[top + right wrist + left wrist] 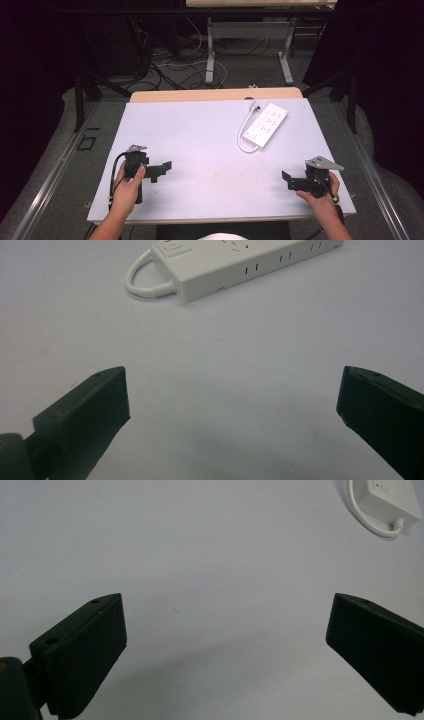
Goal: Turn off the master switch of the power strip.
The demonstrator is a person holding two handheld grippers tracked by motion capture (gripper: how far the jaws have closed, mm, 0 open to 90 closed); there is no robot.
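Observation:
A white power strip (pixel 266 124) lies flat at the back right of the white table top (pixel 200 145). Its white cable (pixel 243 136) loops from its near end up to a plug (pixel 255 105). My left gripper (pixel 161 171) rests at the front left, held in a hand, jaws pointing right. In the left gripper view it (pixel 225 645) is open with nothing between the jaws, and the power strip (pixel 395 497) shows far off. My right gripper (pixel 287 180) sits at the front right, pointing left. It (pixel 232 410) is open too, with the power strip (pixel 240 260) well ahead of it.
A strip of wooden table edge (pixel 215 94) shows beyond the white surface. Behind it stand the metal legs of another table (pixel 211 55) among loose floor cables (pixel 170 70). Dark frame posts (pixel 79 100) flank both sides.

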